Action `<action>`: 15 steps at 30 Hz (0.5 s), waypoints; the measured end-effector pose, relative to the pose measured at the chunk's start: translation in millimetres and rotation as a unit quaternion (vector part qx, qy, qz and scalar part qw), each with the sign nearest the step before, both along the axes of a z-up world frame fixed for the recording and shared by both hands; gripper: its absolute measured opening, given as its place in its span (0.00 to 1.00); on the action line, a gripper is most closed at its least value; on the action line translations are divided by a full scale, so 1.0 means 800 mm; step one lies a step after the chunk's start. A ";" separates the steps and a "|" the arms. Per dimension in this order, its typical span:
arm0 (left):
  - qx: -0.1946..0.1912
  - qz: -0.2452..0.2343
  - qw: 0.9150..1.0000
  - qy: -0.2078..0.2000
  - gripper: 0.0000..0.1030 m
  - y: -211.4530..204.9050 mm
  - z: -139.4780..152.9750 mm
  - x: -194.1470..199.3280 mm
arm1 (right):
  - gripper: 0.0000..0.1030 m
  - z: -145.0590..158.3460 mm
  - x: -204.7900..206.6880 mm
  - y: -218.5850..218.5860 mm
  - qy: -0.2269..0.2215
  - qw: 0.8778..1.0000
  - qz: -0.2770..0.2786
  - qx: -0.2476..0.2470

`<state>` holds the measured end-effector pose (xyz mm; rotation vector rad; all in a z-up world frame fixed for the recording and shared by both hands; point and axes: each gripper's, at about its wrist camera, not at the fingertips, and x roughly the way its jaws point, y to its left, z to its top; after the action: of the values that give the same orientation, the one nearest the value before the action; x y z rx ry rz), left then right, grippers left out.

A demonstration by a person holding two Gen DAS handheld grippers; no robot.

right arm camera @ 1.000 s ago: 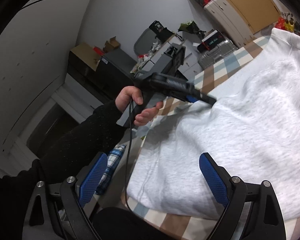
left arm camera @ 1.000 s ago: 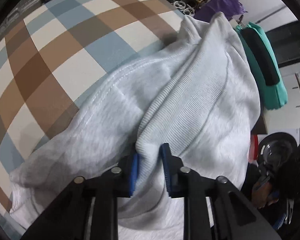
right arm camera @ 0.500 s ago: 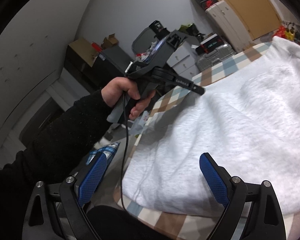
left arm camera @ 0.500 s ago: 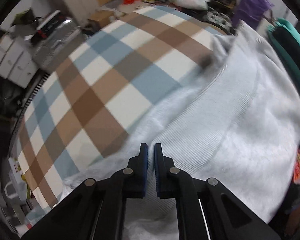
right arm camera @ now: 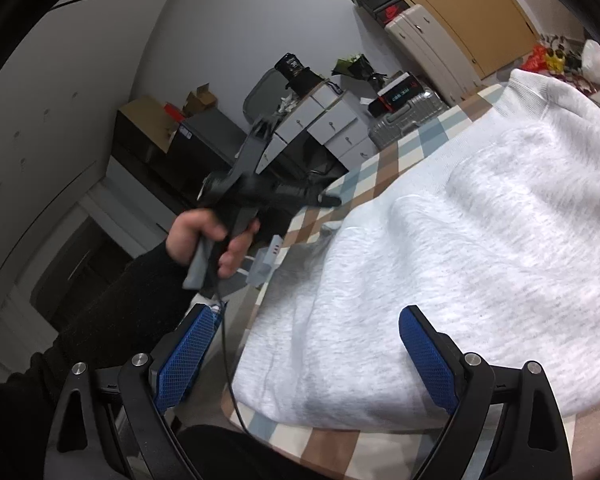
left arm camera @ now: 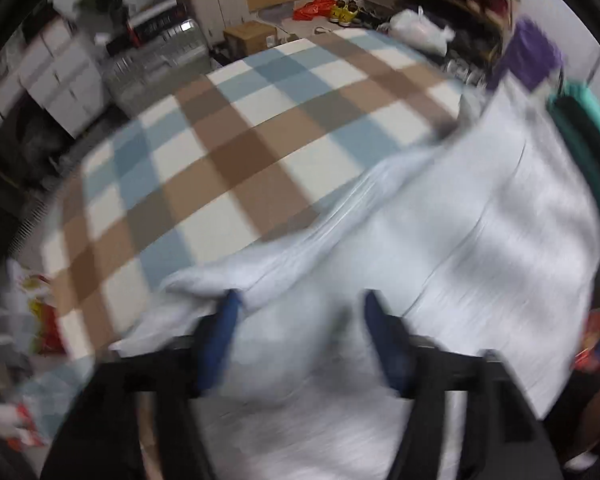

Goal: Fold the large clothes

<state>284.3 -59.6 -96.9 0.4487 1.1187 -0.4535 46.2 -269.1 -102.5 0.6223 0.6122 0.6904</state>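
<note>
A light grey sweatshirt (left arm camera: 460, 240) lies folded over on the checked tablecloth (left arm camera: 240, 140); its ribbed hem runs across the right. My left gripper (left arm camera: 300, 304) hovers over the near edge of the sweatshirt, blurred. Its jaws are opening, and the cloth lies loose beneath them, not pinched. In the right wrist view a hand (right arm camera: 196, 236) holds that left gripper (right arm camera: 328, 200) just clear of the sweatshirt's (right arm camera: 460, 240) left edge. My right gripper (right arm camera: 306, 314) stands open near the front corner of the garment, with nothing between its blue pads (right arm camera: 424, 352).
A silver suitcase (left arm camera: 160, 60) and white drawers (left arm camera: 64, 80) stand beyond the table's far left. On the right are a teal chair back (left arm camera: 588, 148) and something purple (left arm camera: 532, 56). Bags and a box (left arm camera: 252, 34) sit on the floor. A cable (right arm camera: 226, 352) hangs from the left gripper.
The left gripper, earlier shut on the sweatshirt's ribbed fold, has let it go, spread its jaws and lifted back off the cloth. The right gripper has stayed put.
</note>
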 end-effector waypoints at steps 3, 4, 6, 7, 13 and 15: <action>0.007 0.012 0.999 0.033 0.65 0.026 -0.018 -0.002 | 0.92 0.002 -0.001 0.004 -0.003 1.000 0.001 -0.005; 0.005 0.027 0.999 0.037 0.65 0.040 -0.020 -0.001 | 0.92 0.001 -0.001 0.005 -0.003 1.000 0.002 -0.008; -0.006 0.061 0.997 0.047 0.65 0.067 -0.025 0.002 | 0.92 0.001 -0.002 0.008 -0.004 1.000 0.003 -0.015; -0.015 0.081 0.995 0.051 0.65 0.081 -0.026 0.002 | 0.92 0.001 -0.003 0.009 -0.004 1.000 0.003 -0.018; -0.107 0.150 0.977 0.104 0.64 0.137 -0.045 -0.004 | 0.92 0.001 -0.001 0.012 0.000 1.000 0.000 -0.027; -0.158 0.136 0.971 0.118 0.53 0.134 -0.047 -0.012 | 0.92 0.000 0.001 0.014 0.003 1.000 0.001 -0.029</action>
<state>274.6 47.4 -134.8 -0.0414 1.2897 -0.4393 46.8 -257.6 -102.5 0.5703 0.6366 0.6714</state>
